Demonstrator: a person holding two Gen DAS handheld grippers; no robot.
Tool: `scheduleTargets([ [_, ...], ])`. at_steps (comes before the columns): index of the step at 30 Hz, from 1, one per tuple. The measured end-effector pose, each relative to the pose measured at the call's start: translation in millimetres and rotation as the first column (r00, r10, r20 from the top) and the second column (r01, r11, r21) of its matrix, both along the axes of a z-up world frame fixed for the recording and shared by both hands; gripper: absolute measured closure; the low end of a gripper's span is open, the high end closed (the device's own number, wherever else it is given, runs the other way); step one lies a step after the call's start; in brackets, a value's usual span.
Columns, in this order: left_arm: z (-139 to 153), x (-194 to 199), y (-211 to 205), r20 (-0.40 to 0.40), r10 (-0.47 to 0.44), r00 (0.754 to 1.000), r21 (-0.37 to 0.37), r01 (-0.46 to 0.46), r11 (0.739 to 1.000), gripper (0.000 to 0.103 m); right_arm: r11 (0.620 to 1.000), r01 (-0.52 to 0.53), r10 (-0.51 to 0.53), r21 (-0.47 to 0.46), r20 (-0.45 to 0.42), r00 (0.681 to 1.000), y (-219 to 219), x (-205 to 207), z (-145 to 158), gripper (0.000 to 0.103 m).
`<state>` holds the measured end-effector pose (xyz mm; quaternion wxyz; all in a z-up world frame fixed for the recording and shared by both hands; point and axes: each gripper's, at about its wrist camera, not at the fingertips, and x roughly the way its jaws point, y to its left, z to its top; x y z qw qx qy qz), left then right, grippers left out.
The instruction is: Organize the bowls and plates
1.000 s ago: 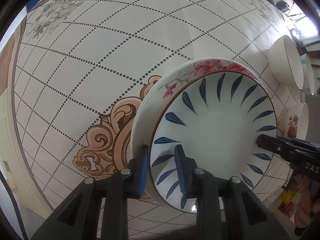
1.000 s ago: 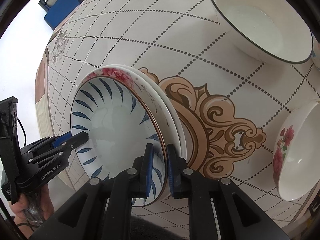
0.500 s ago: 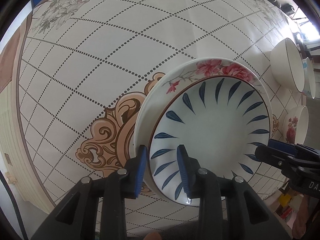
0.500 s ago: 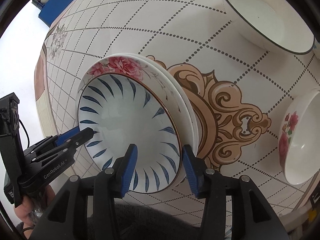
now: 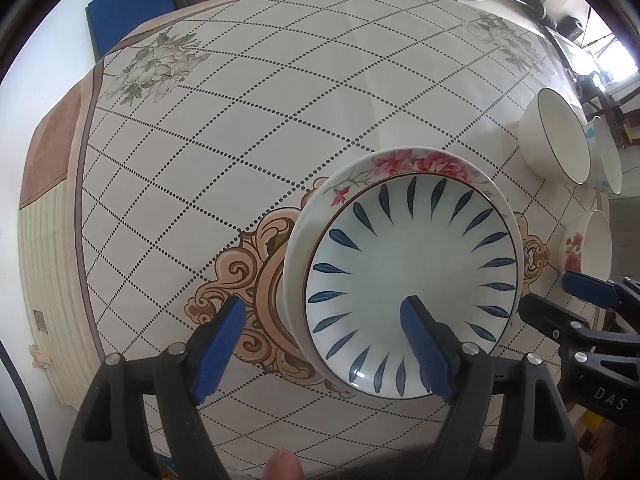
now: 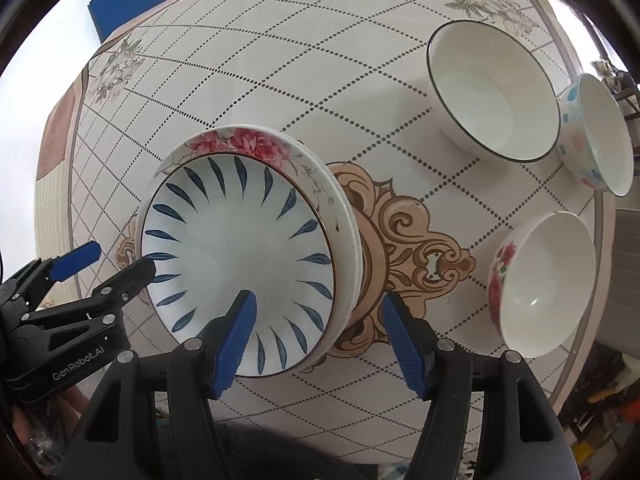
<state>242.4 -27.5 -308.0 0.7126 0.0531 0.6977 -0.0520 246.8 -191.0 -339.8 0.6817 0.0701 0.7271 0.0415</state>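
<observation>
A white plate with blue leaf strokes [image 5: 412, 280] [image 6: 240, 256] lies on top of a rose-rimmed plate [image 5: 400, 164] [image 6: 240, 142] in the middle of the table. My left gripper [image 5: 322, 304] [image 6: 122, 258] hangs above the stack's left rim. Its jaws are opening, and the pads are clear of the plates. My right gripper [image 6: 320, 298] [image 5: 546, 292] hovers over the stack's right rim. Its jaws are opening too and grip nothing.
Right of the stack stand three bowls: a white one with a dark rim [image 6: 492, 92] [image 5: 556, 140], a pastel-spotted one [image 6: 600, 132] and a rose-printed one [image 6: 544, 284] [image 5: 588, 244]. The patterned tablecloth [image 5: 240, 120] drops off at the left edge. A fingertip [image 5: 284, 464] shows low in the left wrist view.
Both grippers were shut on the blue-leaf plate's rim. They have let go, opened wide and risen, so more of the table shows. The plate stays on the stack.
</observation>
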Motion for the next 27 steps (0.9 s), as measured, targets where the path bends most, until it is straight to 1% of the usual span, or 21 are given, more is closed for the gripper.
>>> scheduleTargets([
  [1, 5, -2, 0, 0.011, 0.005, 1.000, -0.001, -0.005, 1.000, 0.011, 1.000, -0.010, 0.010, -0.009, 0.010, 1.000, 1, -3, 5, 0.032],
  [2, 12, -2, 3, 0.026, 0.010, 1.000, 0.000, -0.010, 1.000, 0.011, 1.000, -0.017, 0.018, -0.017, 0.024, 1.000, 2, -6, 11, 0.029],
  [4, 23, -8, 0, 0.059, 0.020, 0.998, 0.006, -0.021, 1.000, 0.011, 0.999, -0.029, 0.030, -0.026, 0.059, 0.998, 3, -12, 24, 0.012],
  [7, 39, -13, 2, 0.112, 0.035, 0.993, 0.013, -0.037, 0.999, 0.010, 0.999, -0.038, 0.042, -0.035, 0.117, 0.992, 3, -21, 47, 0.004],
  [11, 65, -24, 3, 0.174, 0.057, 0.983, 0.007, -0.060, 0.998, 0.010, 0.996, -0.050, 0.064, -0.076, 0.198, 0.978, 6, -34, 81, 0.004],
  [16, 97, -41, 8, 0.228, 0.074, 0.971, 0.003, -0.076, 0.997, 0.009, 0.995, -0.036, 0.059, -0.088, 0.272, 0.961, 6, -58, 118, 0.003],
  [17, 103, -45, 9, 0.238, 0.076, 0.968, 0.001, -0.078, 0.997, 0.009, 0.996, -0.031, 0.053, -0.081, 0.282, 0.958, 7, -63, 124, 0.003],
  [19, 115, -55, 12, 0.265, 0.075, 0.961, 0.008, -0.080, 0.997, 0.002, 0.997, -0.017, 0.037, -0.070, 0.299, 0.953, 7, -73, 135, 0.003],
  [20, 121, -60, 13, 0.282, 0.071, 0.957, 0.011, -0.078, 0.997, 0.001, 0.998, -0.012, 0.031, -0.065, 0.309, 0.951, 8, -79, 141, 0.003],
  [23, 134, -75, 17, 0.318, 0.056, 0.946, 0.016, -0.064, 0.998, 0.001, 0.996, 0.006, 0.024, -0.085, 0.344, 0.939, 12, -94, 158, 0.003],
  [27, 147, -92, 24, 0.345, 0.041, 0.938, 0.008, -0.047, 0.999, 0.000, 0.993, 0.041, 0.005, -0.113, 0.379, 0.925, 16, -115, 177, 0.003],
])
